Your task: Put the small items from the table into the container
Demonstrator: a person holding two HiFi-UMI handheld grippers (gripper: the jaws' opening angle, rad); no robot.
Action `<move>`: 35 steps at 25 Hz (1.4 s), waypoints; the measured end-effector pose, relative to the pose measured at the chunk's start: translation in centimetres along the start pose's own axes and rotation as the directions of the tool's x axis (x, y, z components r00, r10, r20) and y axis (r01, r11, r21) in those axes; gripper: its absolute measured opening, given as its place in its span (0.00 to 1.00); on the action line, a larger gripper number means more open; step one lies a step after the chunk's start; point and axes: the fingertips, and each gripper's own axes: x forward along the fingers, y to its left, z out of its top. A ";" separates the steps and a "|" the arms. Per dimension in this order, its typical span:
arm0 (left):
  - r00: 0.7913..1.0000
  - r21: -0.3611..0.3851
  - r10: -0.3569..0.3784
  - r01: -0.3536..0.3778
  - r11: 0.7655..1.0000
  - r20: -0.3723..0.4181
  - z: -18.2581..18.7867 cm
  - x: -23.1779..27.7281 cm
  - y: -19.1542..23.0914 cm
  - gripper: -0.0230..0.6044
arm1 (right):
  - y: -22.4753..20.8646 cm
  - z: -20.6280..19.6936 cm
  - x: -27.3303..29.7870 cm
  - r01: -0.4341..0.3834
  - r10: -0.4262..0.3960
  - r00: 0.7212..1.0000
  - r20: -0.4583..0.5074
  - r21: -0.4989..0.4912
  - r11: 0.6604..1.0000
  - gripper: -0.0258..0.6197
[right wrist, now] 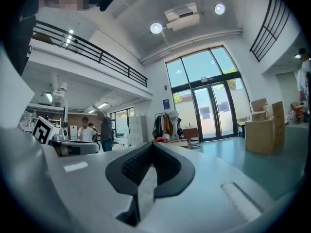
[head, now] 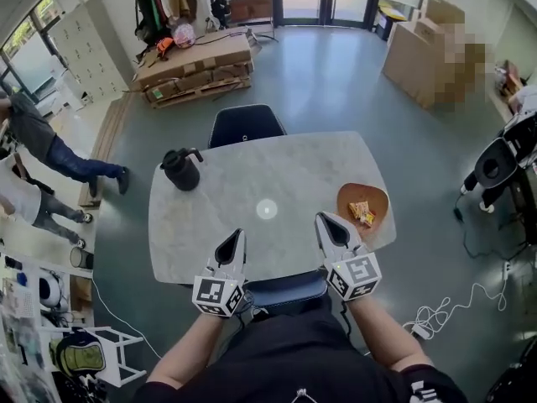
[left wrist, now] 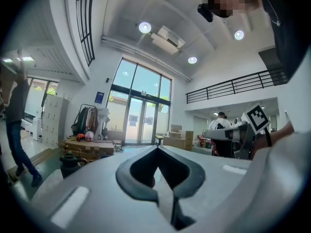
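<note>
Head view: small items (head: 361, 211) sit in orange container (head: 377, 193) near table (head: 277, 170) edge; left gripper (head: 236, 240) and right gripper (head: 327, 223) hover nearby. Risk: a careless right sweep could tip container off. Left gripper view: jaws together, empty. Right gripper view: same.

Pale table (head: 285, 164) w/ 2 things: black jug (head: 181, 169) far-left, orange bowl (head: 371, 193) right edge.

Table (head: 294, 166), frame centre: jug (head: 181, 170) on its left part; bowl (head: 373, 193) at right edge, packets (head: 362, 212) inside; chair (head: 246, 124) above.
</note>
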 end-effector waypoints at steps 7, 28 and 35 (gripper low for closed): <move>0.999 -0.006 -0.007 0.007 1.000 0.034 0.0 -6.5 2.2 0.04 | 7.6 -0.2 -0.7 -0.025 0.025 1.000 -0.002 -0.009 1.000 0.08; 0.993 -0.024 0.065 -0.063 0.998 0.095 2.7 -8.0 -0.7 0.04 | 9.2 0.1 -2.4 -0.155 0.153 0.987 -0.049 -0.030 0.988 0.08; 0.994 -0.023 0.072 -0.071 0.997 0.077 2.0 -7.3 -1.9 0.04 | 8.4 -0.5 -2.9 -0.172 0.171 0.984 -0.056 -0.018 0.985 0.08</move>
